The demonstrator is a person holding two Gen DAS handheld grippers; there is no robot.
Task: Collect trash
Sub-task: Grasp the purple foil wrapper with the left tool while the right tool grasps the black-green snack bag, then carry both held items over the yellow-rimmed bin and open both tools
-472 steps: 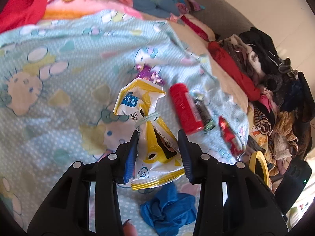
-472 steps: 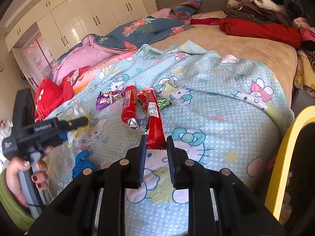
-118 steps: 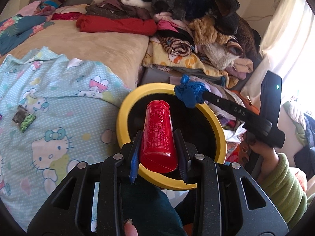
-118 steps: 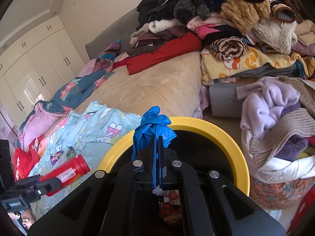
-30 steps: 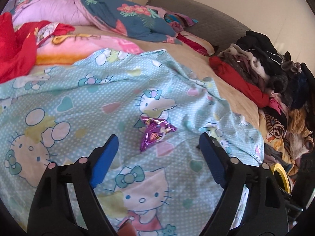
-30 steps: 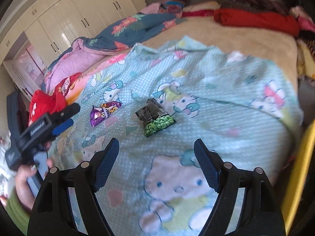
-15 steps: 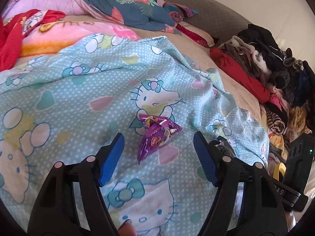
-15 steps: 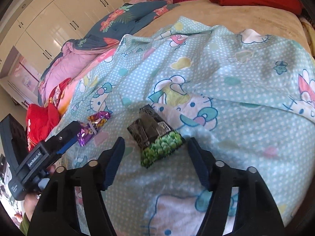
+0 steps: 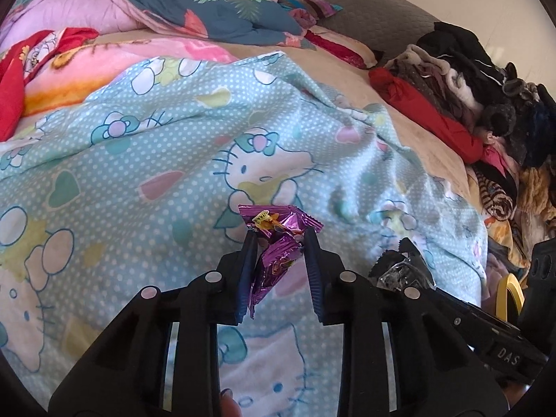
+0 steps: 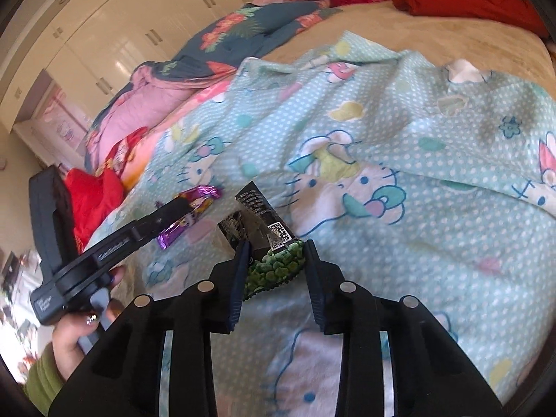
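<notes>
A crumpled purple snack wrapper [image 9: 278,220] lies on the pale blue cat-print blanket [image 9: 139,173]. My left gripper [image 9: 279,239] has its jaws closing on the wrapper, and both pads touch its sides. A black packet with green peas printed on it [image 10: 257,208] lies a little to the right. My right gripper [image 10: 276,248] is closing on its green end, which fills the gap between the pads. The right wrist view also shows the left gripper [image 10: 180,210] at the purple wrapper [image 10: 203,194], held by a hand in a green sleeve [image 10: 45,375].
A heap of clothes [image 9: 486,104] is stacked along the bed's right side, with a red roll [image 9: 417,104] in front. A yellow bin rim [image 9: 509,293] peeks past the blanket's right edge. Quilts and pillows [image 9: 208,10] lie at the bed's far end; white wardrobes [image 10: 104,34] stand behind.
Both grippers have moved down and forward onto their pieces of trash. Their jaws have narrowed from wide apart to touching the purple wrapper and the pea packet.
</notes>
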